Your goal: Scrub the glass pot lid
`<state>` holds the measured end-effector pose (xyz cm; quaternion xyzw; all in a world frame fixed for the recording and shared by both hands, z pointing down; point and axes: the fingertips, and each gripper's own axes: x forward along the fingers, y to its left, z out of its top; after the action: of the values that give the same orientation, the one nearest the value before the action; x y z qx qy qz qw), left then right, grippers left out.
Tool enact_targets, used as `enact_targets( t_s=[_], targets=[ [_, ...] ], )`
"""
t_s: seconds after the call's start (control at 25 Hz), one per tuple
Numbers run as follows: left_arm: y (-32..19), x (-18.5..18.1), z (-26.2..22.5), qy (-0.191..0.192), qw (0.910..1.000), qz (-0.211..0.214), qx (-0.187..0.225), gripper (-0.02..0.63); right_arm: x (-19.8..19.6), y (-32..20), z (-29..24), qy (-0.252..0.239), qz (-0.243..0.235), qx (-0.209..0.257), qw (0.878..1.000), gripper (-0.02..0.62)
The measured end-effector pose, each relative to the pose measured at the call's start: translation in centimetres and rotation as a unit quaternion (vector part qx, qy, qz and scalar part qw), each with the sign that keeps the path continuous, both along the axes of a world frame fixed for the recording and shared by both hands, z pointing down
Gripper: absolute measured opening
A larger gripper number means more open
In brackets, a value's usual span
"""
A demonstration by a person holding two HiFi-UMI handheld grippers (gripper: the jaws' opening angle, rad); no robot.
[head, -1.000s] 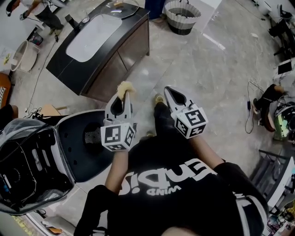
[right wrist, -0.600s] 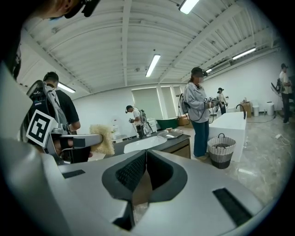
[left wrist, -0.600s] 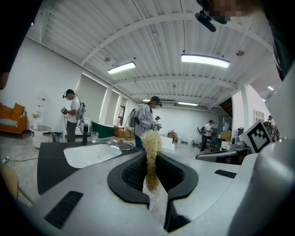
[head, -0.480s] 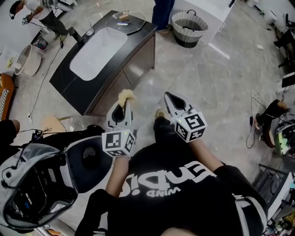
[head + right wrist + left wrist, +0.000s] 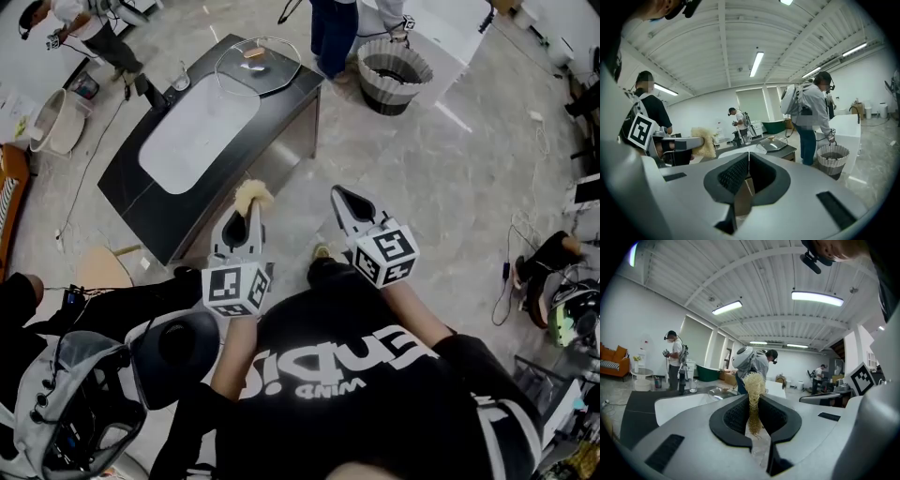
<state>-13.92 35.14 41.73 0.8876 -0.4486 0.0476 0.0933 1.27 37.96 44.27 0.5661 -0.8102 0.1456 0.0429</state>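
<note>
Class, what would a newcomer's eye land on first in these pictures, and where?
The pale, stringy scrubber pinched in the left gripper stands out in front of the person. Ahead, the glass pot lid lies at the dark counter's far end, past the sink. The right gripper is shut, empty.

The round clear glass pot lid [image 5: 258,64], metal-rimmed, lies flat with its knob up, well ahead of the left claw [image 5: 249,206]. The pale yellow fibrous scrubber [image 5: 753,386] stands upright, pinched between that claw's jaws.
</note>
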Motion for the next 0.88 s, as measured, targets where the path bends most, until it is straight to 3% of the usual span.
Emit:
enact_targets(
  t_s=[0.48, 0.88],
  targets=[
    [-7.4, 3.8, 0.0, 0.004, 0.999, -0.045, 0.005, 0.051, 4.7, -8.7, 0.1, -0.001, -0.04, 0.007, 0.999, 0.015],
    [-11.1, 4.4, 0.5, -0.005, 0.998, -0.063, 0.002, 0.051, 5.2, -12.1, 1.3, -0.01, -0.062, -0.003, 0.998, 0.015]
  ],
)
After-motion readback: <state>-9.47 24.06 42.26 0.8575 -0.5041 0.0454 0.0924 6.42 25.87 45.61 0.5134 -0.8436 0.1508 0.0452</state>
